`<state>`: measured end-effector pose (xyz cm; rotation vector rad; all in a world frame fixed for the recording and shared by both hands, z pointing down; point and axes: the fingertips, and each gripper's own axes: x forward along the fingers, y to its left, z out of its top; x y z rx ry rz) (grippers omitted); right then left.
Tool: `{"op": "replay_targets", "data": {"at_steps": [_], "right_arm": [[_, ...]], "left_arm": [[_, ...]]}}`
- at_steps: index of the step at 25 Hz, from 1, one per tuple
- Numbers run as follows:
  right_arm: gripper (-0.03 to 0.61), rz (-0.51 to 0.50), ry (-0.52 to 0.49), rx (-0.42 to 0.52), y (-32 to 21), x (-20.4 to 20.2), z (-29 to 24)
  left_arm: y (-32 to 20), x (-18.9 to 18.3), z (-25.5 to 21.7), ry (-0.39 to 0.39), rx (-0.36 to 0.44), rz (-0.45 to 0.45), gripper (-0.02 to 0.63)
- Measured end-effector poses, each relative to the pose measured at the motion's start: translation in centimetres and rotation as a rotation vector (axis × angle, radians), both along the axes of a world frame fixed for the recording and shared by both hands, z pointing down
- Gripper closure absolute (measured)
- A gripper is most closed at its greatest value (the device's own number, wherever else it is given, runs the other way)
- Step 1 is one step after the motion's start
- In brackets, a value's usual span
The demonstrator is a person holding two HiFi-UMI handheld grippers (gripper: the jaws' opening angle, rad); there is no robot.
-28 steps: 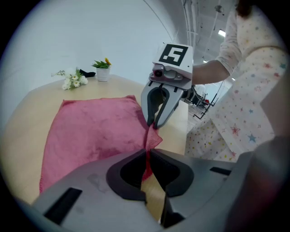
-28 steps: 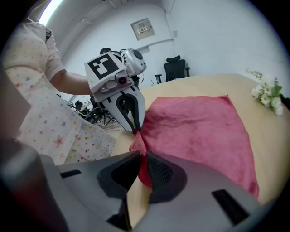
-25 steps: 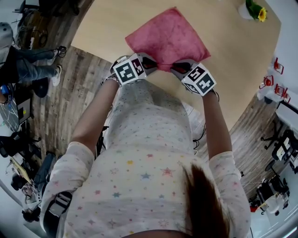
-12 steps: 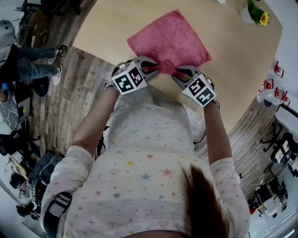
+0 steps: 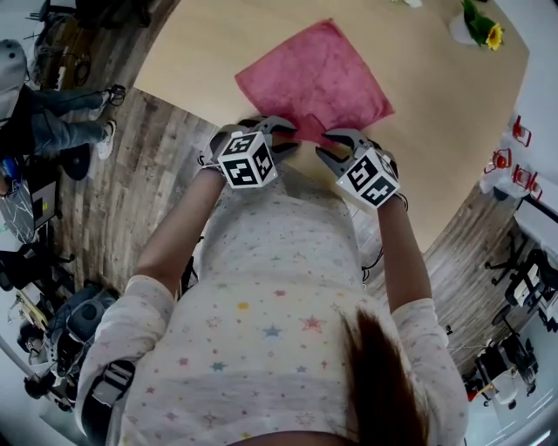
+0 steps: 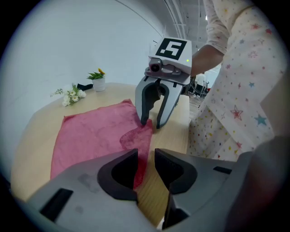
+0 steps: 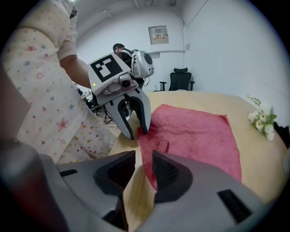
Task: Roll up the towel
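Towel edge (image 6: 139, 136) between left gripper's (image 6: 145, 156) just-opened jaws

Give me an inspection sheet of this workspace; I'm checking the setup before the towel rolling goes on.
Surface: round light-wood table.
Job's things: pink towel lies flat, with a small flap folded over at the near edge.
Clutter: potted yellow flower and white flower sprig at the far rim.
Grippers: left gripper jaws have just been opening, towel edge between them, unpressed; right gripper open over the same edge.
Cables: thin black cables beside the person's right arm.
Surroundings: plank floor, office chair.
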<state>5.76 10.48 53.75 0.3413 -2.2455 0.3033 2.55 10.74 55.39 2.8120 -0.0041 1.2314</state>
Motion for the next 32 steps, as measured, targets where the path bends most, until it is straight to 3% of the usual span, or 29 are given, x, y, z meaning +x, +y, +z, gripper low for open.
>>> {"op": "replay_targets", "data": {"at_steps": [5, 10, 13, 17, 20, 24, 28, 32], "right_arm": [[0.469, -0.038, 0.074, 0.003, 0.1, 0.4, 2.2], [0.547, -0.056, 0.087, -0.001, -0.1, 0.5, 2.1], [0.561, -0.08, 0.09, -0.035, 1.1, 0.6, 1.9], [0.561, -0.08, 0.055, -0.138, 2.9, 0.7, 1.7], [0.56, -0.039, 0.018, -0.194, 2.3, 0.7, 1.2], [0.555, 0.002, 0.004, -0.208, 1.0, 0.6, 0.9], [0.552, 0.037, 0.027, -0.222, 0.2, 1.0, 1.5], [0.551, 0.05, 0.059, -0.202, 0.1, 1.1, 2.0]], "left_arm": [[-0.5, 0.1, 1.1, -0.031, 0.027, 0.008, 0.52], [-0.7, -0.3, 1.0, -0.044, 0.029, 0.022, 0.572], [0.5, -0.4, 0.8, -0.051, -0.005, 0.047, 0.583], [2.9, -0.4, 0.6, -0.052, -0.11, 0.066, 0.583], [2.8, -0.5, 0.3, -0.041, -0.178, 0.026, 0.583], [1.1, -0.9, 0.0, -0.037, -0.182, -0.018, 0.583], [-0.3, -0.8, 0.2, -0.028, -0.242, -0.088, 0.581], [-1.3, -1.0, 0.3, -0.015, -0.202, -0.15, 0.581]]}}
